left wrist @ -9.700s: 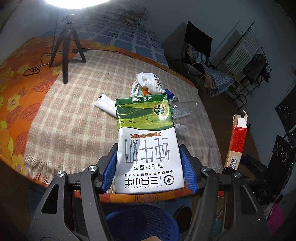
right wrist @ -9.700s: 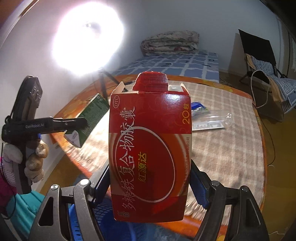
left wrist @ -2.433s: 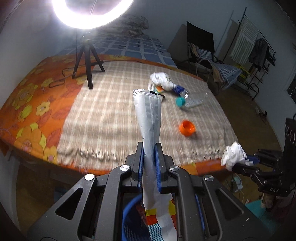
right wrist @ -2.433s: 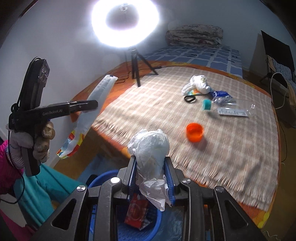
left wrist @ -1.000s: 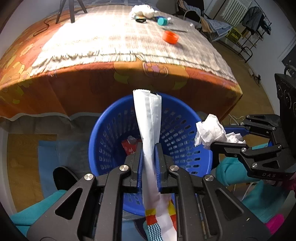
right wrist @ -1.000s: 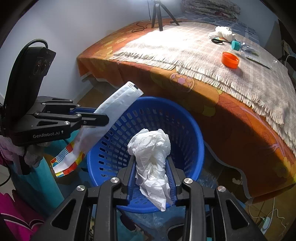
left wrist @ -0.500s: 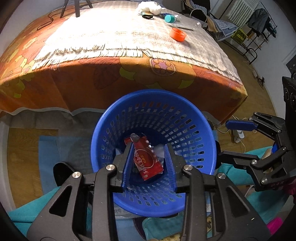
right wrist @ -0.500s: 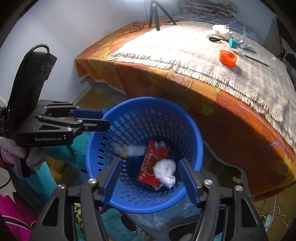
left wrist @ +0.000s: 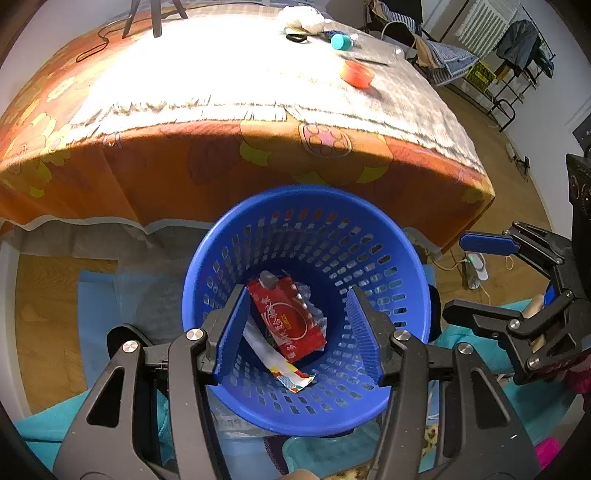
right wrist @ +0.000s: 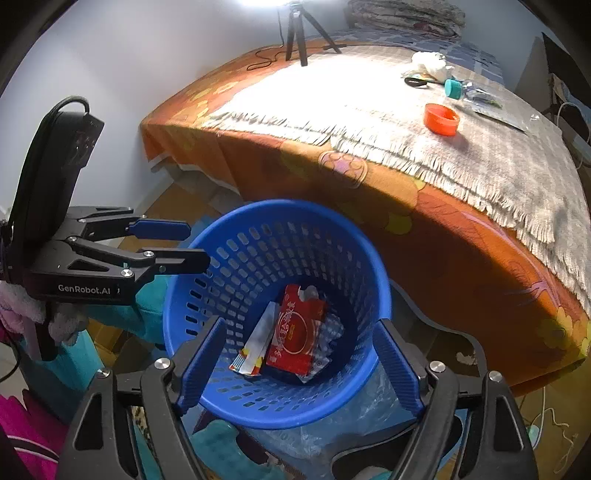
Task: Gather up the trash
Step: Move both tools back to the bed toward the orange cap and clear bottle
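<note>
A blue perforated basket [left wrist: 369, 229] [right wrist: 354, 243] stands on the floor in front of the bed. Inside lie a red box [left wrist: 286, 319] [right wrist: 295, 332], a long white wrapper [left wrist: 273, 356] [right wrist: 258, 341] and crumpled white tissue [right wrist: 328, 332]. My left gripper [left wrist: 297, 336] is open and empty above the basket; it also shows in the right wrist view [right wrist: 177, 245]. My right gripper [right wrist: 299, 365] is open and empty over the basket, also seen in the left wrist view [left wrist: 476, 277]. On the bed remain an orange cap [left wrist: 356, 73] [right wrist: 441, 119], a teal cap [left wrist: 340, 40] [right wrist: 453, 88] and a white bag [left wrist: 301, 16] [right wrist: 428, 64].
The bed has an orange flowered sheet [left wrist: 184, 155] and a checked blanket [right wrist: 369, 103]. A light tripod [right wrist: 301, 33] stands on the bed. A clear plastic packet [right wrist: 491, 107] and a black ring [right wrist: 415, 82] lie near the caps. A drying rack [left wrist: 517, 55] stands far right.
Both grippers opened wider over the basket. The white wrapper and the tissue wad, held one second ago, now lie in the basket beside the red box.
</note>
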The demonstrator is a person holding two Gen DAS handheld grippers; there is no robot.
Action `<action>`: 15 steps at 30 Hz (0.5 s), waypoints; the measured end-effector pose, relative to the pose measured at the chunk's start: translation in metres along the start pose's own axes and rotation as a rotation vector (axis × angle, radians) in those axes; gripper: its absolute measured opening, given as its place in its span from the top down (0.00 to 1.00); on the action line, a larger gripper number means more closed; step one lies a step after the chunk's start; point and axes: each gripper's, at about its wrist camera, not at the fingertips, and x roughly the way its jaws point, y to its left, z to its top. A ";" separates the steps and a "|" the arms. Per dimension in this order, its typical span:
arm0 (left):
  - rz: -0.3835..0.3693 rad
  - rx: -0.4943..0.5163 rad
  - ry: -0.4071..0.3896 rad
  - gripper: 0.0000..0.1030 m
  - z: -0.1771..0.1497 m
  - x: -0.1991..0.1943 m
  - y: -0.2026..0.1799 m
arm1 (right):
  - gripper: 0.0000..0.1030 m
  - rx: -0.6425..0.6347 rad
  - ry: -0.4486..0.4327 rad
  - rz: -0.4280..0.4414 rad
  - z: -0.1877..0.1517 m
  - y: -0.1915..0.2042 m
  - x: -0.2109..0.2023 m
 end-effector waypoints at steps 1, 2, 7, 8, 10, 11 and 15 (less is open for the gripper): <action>-0.001 -0.002 -0.003 0.46 0.001 -0.001 0.000 | 0.18 0.005 -0.007 -0.003 0.001 -0.001 -0.002; -0.003 -0.003 -0.006 0.46 0.003 -0.002 0.000 | 0.18 0.010 -0.013 -0.006 0.003 -0.003 -0.003; -0.011 0.008 -0.020 0.46 0.013 -0.007 -0.005 | 0.16 0.046 -0.053 -0.017 0.010 -0.015 -0.015; -0.014 0.012 -0.024 0.46 0.016 -0.008 -0.007 | 0.16 0.055 -0.061 -0.020 0.011 -0.017 -0.017; -0.020 0.024 -0.030 0.46 0.021 -0.010 -0.012 | 0.16 0.077 -0.078 -0.019 0.015 -0.024 -0.023; -0.023 0.029 -0.032 0.46 0.024 -0.011 -0.014 | 0.16 0.089 -0.086 -0.017 0.017 -0.028 -0.026; -0.036 0.051 -0.042 0.46 0.039 -0.013 -0.022 | 0.16 0.129 -0.118 -0.019 0.028 -0.044 -0.036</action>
